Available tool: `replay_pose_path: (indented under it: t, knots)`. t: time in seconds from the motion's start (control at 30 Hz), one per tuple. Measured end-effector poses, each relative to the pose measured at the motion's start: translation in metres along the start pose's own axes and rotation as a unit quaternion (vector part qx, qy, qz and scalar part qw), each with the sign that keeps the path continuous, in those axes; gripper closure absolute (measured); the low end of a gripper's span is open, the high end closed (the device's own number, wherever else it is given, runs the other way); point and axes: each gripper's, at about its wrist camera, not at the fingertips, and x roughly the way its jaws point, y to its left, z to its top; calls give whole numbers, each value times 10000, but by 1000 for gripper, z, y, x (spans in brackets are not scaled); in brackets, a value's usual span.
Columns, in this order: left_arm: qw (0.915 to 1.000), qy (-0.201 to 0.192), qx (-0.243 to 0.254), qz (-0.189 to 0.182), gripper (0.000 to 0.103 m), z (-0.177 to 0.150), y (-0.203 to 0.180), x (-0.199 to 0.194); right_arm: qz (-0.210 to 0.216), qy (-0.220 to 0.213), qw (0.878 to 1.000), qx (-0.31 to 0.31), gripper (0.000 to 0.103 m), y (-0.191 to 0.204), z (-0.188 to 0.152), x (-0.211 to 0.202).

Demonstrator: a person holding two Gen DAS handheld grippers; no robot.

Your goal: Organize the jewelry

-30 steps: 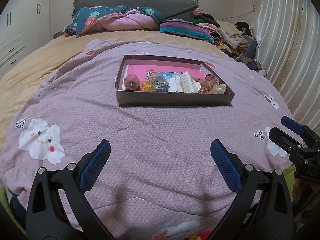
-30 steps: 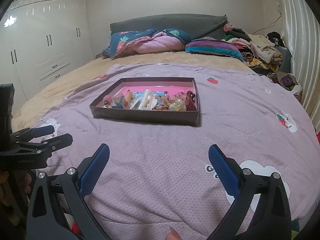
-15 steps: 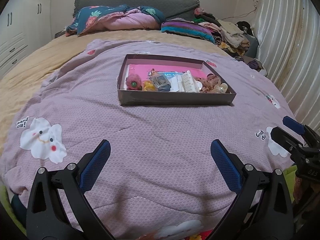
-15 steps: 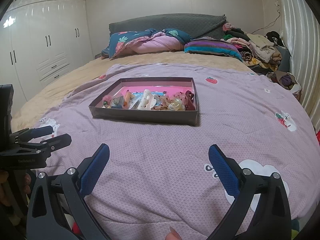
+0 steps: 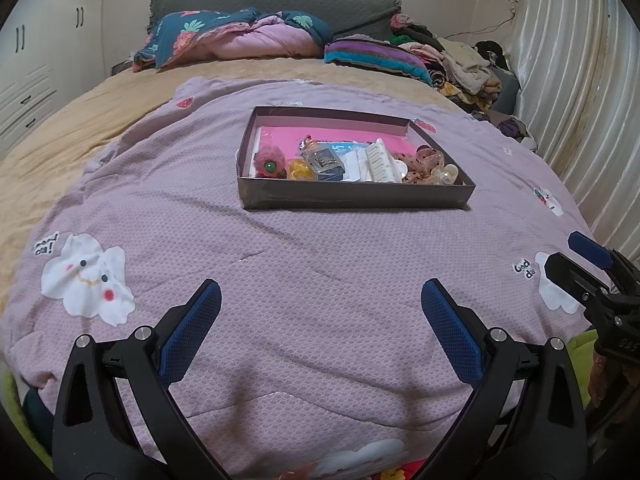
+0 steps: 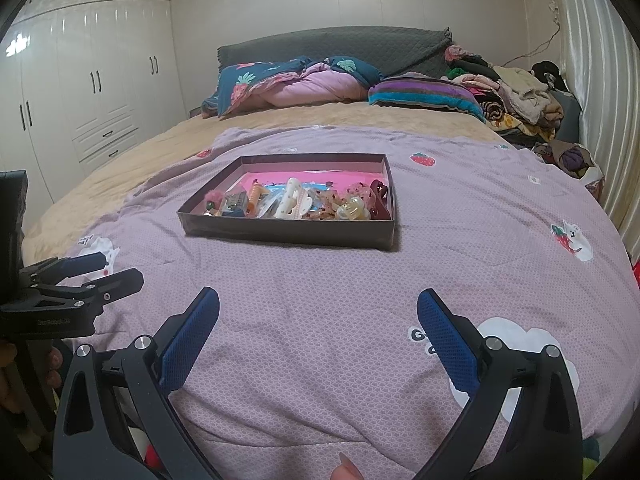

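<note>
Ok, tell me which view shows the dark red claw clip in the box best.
The right wrist view: the dark red claw clip stands clear against the right wall of the box. In the left wrist view, only a dark sliver shows behind the speckled scrunchie.

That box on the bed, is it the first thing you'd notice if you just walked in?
Yes: the dark shallow box sits alone in the middle of the purple quilt, its bright pink floor crowded with hair clips and trinkets along the near wall. Next come the left gripper and right gripper low in front, jaws wide open and empty. A heap of clothes lies by the headboard at right.
</note>
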Motion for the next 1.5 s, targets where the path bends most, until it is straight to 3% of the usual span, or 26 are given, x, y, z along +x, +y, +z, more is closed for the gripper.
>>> replay_pose_path:
  t: [1.5]
  knots:
    - [10000, 57, -14, 48, 9, -3, 6, 1, -13, -7, 10000, -18, 4, 1, 0, -4]
